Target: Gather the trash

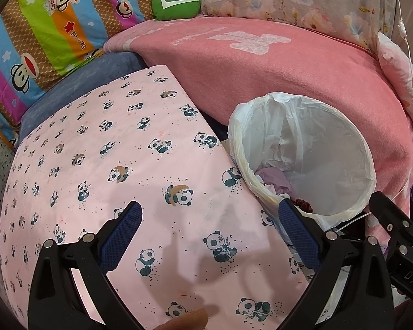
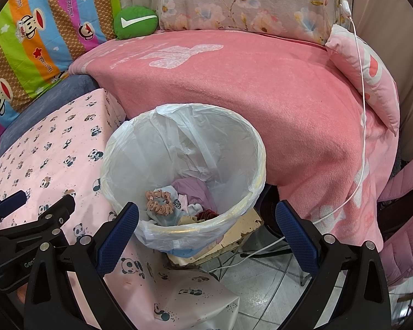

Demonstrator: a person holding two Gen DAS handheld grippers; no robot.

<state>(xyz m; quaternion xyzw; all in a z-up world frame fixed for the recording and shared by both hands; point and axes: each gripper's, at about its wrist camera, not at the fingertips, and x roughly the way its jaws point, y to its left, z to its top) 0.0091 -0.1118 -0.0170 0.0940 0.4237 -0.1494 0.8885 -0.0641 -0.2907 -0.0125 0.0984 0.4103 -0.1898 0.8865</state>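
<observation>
Two handheld grippers hover over a small table covered in a pink panda-print cloth (image 1: 102, 165), and both have their blue-padded fingers spread wide with nothing between them. Left gripper (image 1: 206, 233) points down at a bare stretch of that cloth, where no trash is visible. Right gripper (image 2: 206, 228) hangs just above the near rim of a waste bin (image 2: 258, 148), which stands at the table's right edge beside a bed draped in a pink blanket (image 2: 261, 88). A thin white plastic liner (image 2: 176, 126) is folded over the bin's rim, presumably so the contents can be lifted out in one go. At the bottom of the bin lie a peach scrunchie (image 2: 159, 201), a crumpled lilac cloth (image 2: 194, 189), something dark red, and other scraps too jumbled to name. The bin rests on a worn cream board (image 2: 234, 236) above a tiled floor, with white cables trailing beneath. Farther back are a striped cartoon-monkey quilt (image 2: 35, 33), a green cushion with a white tick (image 2: 136, 22) and floral bedding. Judging by the cleared cloth, the filled bin and the empty fingers, the collecting looks largely done; the right gripper's place over the bin suits a drop just completed or a check of the contents.
</observation>
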